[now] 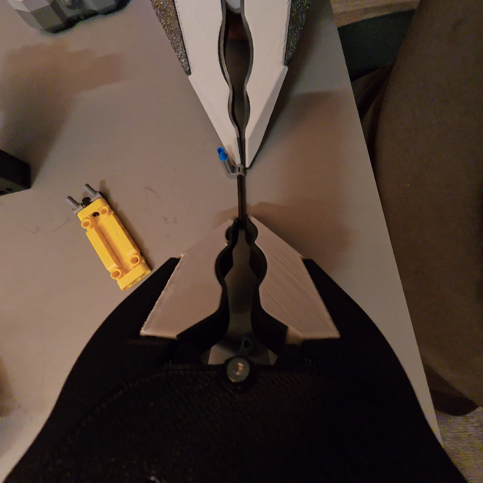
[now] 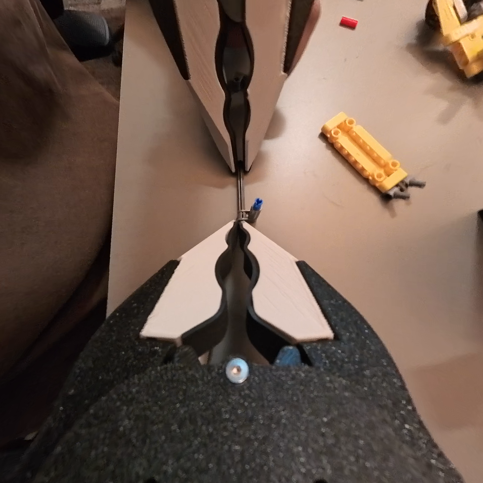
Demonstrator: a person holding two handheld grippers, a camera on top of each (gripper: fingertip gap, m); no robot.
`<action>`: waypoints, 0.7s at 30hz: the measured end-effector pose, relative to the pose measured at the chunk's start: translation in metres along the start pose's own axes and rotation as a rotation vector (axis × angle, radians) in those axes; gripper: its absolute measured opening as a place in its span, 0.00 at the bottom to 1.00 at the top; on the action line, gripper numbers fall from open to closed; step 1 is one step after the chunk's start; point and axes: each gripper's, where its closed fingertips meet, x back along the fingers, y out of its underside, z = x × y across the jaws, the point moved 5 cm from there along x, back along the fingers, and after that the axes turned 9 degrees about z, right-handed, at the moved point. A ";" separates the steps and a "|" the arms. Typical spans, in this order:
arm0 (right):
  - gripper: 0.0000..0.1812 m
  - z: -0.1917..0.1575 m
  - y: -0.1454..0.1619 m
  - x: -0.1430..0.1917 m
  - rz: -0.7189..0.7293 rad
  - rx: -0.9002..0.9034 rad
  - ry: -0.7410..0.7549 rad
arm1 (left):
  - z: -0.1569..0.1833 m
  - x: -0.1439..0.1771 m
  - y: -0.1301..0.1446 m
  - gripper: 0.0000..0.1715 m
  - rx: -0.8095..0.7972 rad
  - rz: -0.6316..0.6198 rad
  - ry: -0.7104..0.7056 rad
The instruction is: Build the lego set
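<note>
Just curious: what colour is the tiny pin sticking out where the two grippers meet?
Blue pin, in a grey connector; clearest in the right wrist view.

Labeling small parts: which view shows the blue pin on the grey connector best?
The left wrist view: the blue pin is sharp against the pale table, beside the right hand-held gripper. The right wrist view also shows the blue pin, slightly softer, just past that hand-held gripper's tips.

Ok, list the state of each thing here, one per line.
Left gripper: shut on the black axle.
Right gripper: shut on the grey connector.
Black axle: spans between both grippers, above the table.
Grey connector: on the axle, blue pin sticking out.
Yellow panel: lying flat, untouched.
</note>
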 end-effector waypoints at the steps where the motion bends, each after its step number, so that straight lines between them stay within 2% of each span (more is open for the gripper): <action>1: 0.00 0.001 -0.001 -0.001 -0.005 0.007 -0.007 | 0.000 0.000 0.000 0.00 -0.004 0.000 0.005; 6: 0.00 0.002 -0.003 -0.002 -0.030 0.021 -0.035 | 0.000 0.000 0.000 0.00 -0.009 0.001 -0.001; 14: 0.00 0.001 0.000 -0.001 0.012 -0.035 -0.007 | 0.001 0.000 0.000 0.01 -0.027 0.000 -0.016; 21: 0.00 0.001 -0.004 -0.003 -0.040 0.032 -0.010 | 0.001 0.000 0.000 0.00 -0.019 0.002 -0.009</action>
